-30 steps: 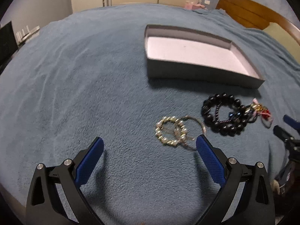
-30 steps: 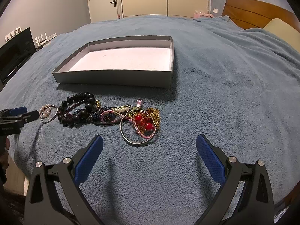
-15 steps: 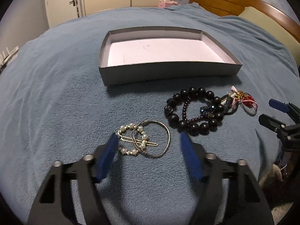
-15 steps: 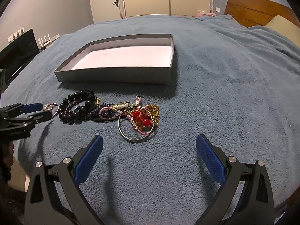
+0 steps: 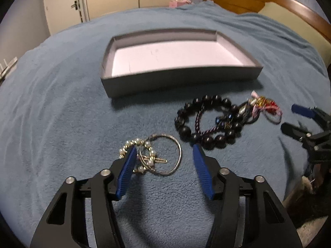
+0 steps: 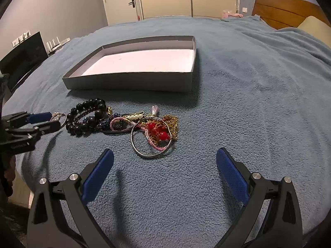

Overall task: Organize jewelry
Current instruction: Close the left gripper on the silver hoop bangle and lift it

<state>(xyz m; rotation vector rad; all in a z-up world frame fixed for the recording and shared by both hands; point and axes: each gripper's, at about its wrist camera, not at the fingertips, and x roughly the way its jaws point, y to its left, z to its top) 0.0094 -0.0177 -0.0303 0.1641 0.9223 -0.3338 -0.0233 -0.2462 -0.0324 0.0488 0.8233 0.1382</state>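
Observation:
My left gripper (image 5: 163, 147) hovers low over a pearl bracelet (image 5: 132, 142) and a thin silver bangle (image 5: 179, 157) on the blue blanket. Its jaws are closing. Both pieces lie between the pads; the right pad stands apart from the bangle. A black bead bracelet (image 5: 184, 130) lies just beyond, tangled with darker beads and pink cord. The grey shallow box (image 5: 178, 78) sits further back, nothing in it. My right gripper (image 6: 164, 150) is open wide, just short of a second silver bangle (image 6: 144, 155) with red beads (image 6: 163, 135) and a gold chain (image 6: 171, 121).
The blue blanket (image 6: 248, 103) covers the bed, whose near edge drops off at the lower left of the right wrist view. A wooden headboard (image 6: 285, 10) and a pillow (image 6: 316, 29) are at the far right. A dark screen (image 6: 24, 57) stands off the bed's left side.
My left gripper's jaws have narrowed from wide to about half, and it has shifted and rolled so the pearl bracelet and bangle now lie between its pads. The right gripper has stayed put.

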